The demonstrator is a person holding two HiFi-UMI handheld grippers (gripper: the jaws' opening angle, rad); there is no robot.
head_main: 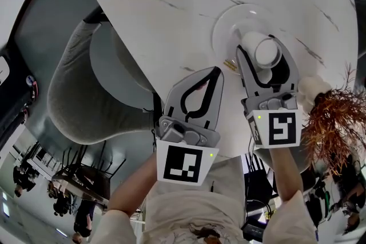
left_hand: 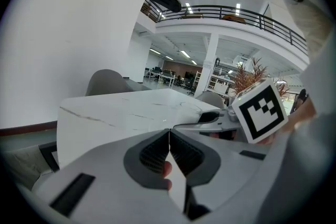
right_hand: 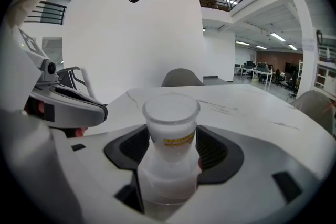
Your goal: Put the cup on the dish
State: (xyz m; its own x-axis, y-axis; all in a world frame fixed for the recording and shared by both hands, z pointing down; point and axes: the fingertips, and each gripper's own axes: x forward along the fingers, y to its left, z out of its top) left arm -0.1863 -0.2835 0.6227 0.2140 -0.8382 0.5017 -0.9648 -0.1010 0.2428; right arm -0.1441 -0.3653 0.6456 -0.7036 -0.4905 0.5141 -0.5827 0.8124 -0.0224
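Right gripper (head_main: 260, 47) clenched on cup (head_main: 267, 53), held over dish (head_main: 227, 24) at upper right of frame for set-down; contact unclear. Left gripper (head_main: 217, 70) pinched closed, empty, parked mid-frame, kept clear of dish.

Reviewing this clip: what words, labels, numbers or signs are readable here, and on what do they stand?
No text here is readable.
Yellow label on the cup: print too small and blurred to read.
Marker cubes: black-and-white square patterns only, no letters or digits.
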